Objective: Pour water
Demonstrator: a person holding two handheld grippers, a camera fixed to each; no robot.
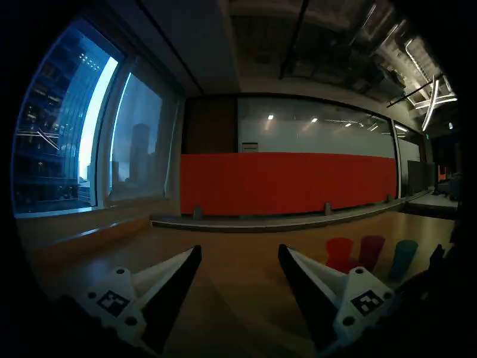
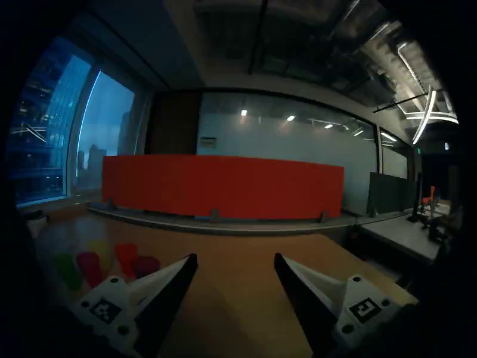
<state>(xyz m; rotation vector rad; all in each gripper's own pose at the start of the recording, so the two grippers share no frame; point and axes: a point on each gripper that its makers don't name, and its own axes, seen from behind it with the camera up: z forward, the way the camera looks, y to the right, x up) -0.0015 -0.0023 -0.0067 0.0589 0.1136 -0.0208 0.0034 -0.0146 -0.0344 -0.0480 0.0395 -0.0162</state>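
Left gripper view looks along the left hand-held gripper, whose fingers stand wide apart with nothing between them, over a wooden tabletop. Beyond the right-side finger, a red cup, a purple cup and a teal cup stand upright in a close row on the tabletop. An orange-red partition runs along the far edge, beside a large window. In the right gripper view the right hand-held gripper is likewise spread and empty, and a cluster of coloured cups sits on the tabletop to the left, behind its left-side finger.
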